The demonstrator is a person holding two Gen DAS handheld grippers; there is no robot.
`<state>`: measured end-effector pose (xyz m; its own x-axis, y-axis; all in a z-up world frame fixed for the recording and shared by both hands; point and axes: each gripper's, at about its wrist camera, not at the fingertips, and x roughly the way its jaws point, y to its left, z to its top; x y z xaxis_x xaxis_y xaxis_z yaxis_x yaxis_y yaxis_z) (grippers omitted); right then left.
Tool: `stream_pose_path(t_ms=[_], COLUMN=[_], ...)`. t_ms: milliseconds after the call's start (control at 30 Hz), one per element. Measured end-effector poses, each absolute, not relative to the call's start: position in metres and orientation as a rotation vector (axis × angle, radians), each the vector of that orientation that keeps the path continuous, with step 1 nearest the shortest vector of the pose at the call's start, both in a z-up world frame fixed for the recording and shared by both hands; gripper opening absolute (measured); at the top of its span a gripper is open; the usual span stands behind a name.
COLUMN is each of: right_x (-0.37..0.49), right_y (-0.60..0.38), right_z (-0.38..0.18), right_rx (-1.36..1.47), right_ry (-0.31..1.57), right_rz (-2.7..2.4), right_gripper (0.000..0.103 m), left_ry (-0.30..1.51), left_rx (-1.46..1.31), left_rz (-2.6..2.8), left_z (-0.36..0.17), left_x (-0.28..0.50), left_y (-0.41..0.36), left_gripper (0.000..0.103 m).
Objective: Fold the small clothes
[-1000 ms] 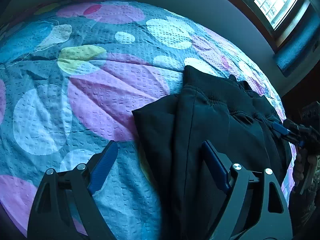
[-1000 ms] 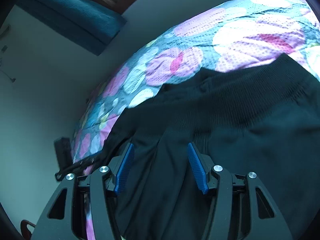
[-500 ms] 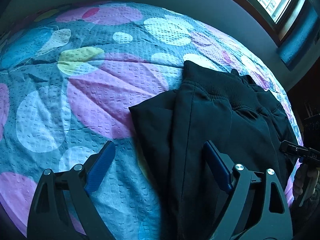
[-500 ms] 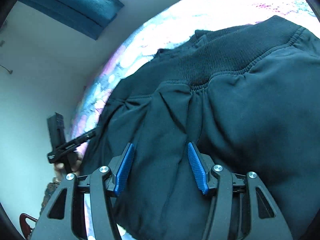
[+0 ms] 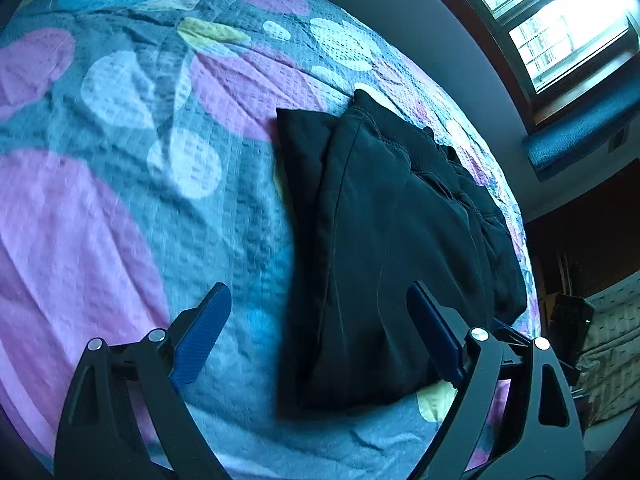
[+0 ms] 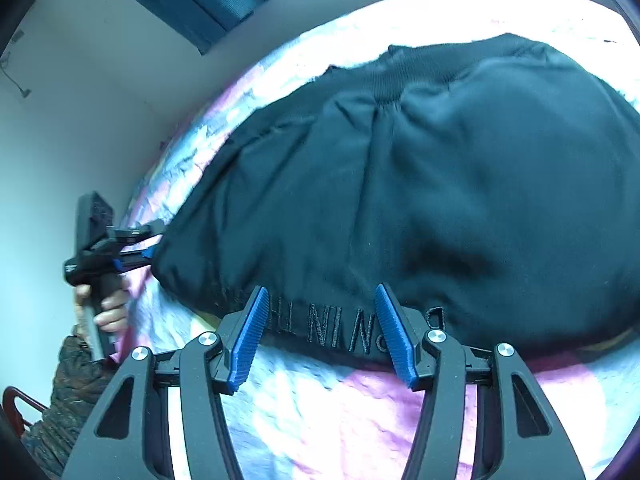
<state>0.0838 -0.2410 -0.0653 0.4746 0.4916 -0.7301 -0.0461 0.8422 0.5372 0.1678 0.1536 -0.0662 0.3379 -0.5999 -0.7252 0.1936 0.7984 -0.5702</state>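
The black shorts (image 5: 392,240) lie folded over on the bed, a compact dark bundle toward the window-side edge of the spotted bedspread (image 5: 120,208). A ribbed elastic waistband (image 6: 384,80) runs along the far end, the cloth below it gathers into soft pleats, and the near hem carries stitched lettering (image 6: 356,336) that reads mirrored from the right wrist view.

This looks like thick, matte knit cotton: light, limp, not slippery, nothing to break. It will sag and slump when lifted, and the stacked layers may slide apart if only the top one is caught. The better holds, I judge, are the firm places: the hem band at the near corners, or the waistband, pinching through all layers at once so the fold stays together.

The left gripper (image 5: 320,336) hangs over the near end of the bundle with its jaws spread wide, one blue pad over bare bedspread and the other over black cloth, gripping nothing. The right gripper (image 6: 320,336) stands about half open just before the lettered hem, pads on either side of the lettering but not pressing on the fabric, so it is empty too. In the right wrist view the person's hand (image 6: 104,304) holding the left gripper's handle shows at the bundle's left corner.
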Motion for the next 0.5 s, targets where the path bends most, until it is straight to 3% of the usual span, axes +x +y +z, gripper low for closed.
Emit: stream_pose_path(t_ms=[267, 500], right_x=[0.084, 0.081], right_y=[-0.254, -0.251], right_z=[-0.078, -0.078], right_rx=[0.613, 0.61], right_ry=[0.996, 0.974], right_rz=[0.397, 0.4], right_gripper=[0.056, 0.056], left_ry=[1.154, 1.127], left_rx=[-0.705, -0.697], left_rz=[-0.622, -0.616], left_z=[-0.075, -0.079], left_x=[0.125, 0.126], left_y=[0.174, 0.146], left_gripper=[0.089, 0.089])
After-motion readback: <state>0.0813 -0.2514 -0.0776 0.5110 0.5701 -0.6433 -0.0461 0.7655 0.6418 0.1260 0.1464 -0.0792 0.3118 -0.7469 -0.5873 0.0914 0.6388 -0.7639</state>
